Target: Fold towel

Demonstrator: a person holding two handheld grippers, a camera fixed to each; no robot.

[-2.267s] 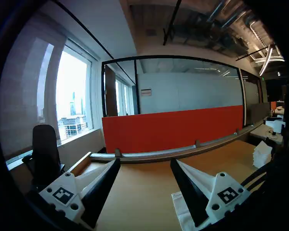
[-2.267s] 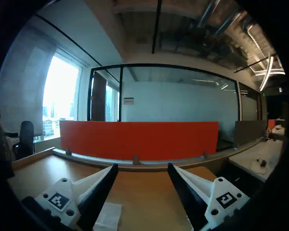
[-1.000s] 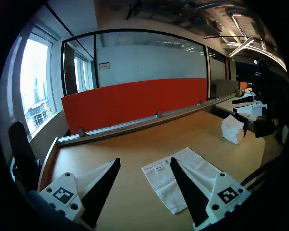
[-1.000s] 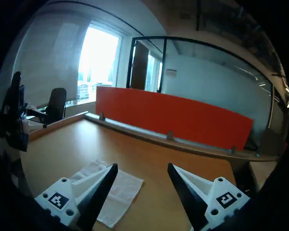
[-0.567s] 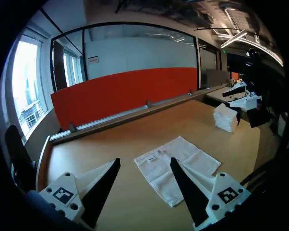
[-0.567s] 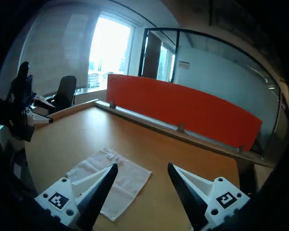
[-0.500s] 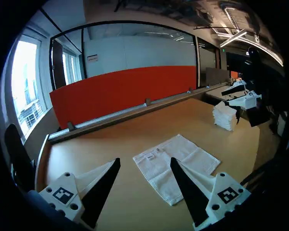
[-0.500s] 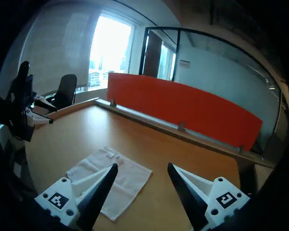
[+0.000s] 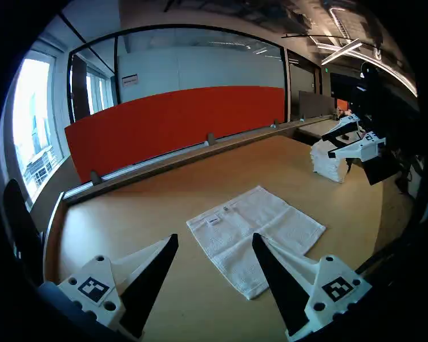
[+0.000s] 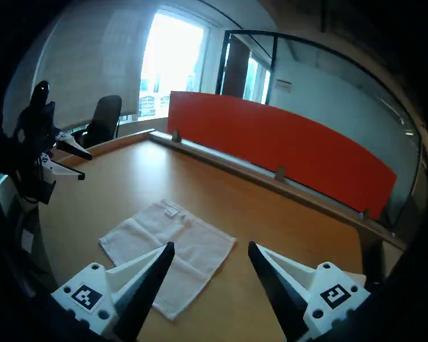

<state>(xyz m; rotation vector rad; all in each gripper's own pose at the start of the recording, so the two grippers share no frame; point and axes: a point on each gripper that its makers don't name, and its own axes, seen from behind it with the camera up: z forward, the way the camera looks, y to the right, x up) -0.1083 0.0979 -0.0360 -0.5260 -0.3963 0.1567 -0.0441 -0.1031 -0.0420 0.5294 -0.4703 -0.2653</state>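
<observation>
White towel (image 9: 254,231) is lying flat and unfolded on the wooden bench (image 9: 145,199): single layer, light wrinkles, small tag (image 9: 213,220) sitting near its far edge. Left gripper (image 9: 214,236) is hovering over the towel's near side, fingers wide apart, gripping nothing. Right gripper (image 10: 209,244) is hovering too, fingers spread and empty, towel lying below and to its left. A finger is hiding part of the towel's near edge in both views. Tag print is coming out too small to read. Square black-and-white markers (image 9: 94,289) are showing on the finger bases. Stack of folded white towels (image 9: 327,162) is sitting at the bench's far right.
</observation>
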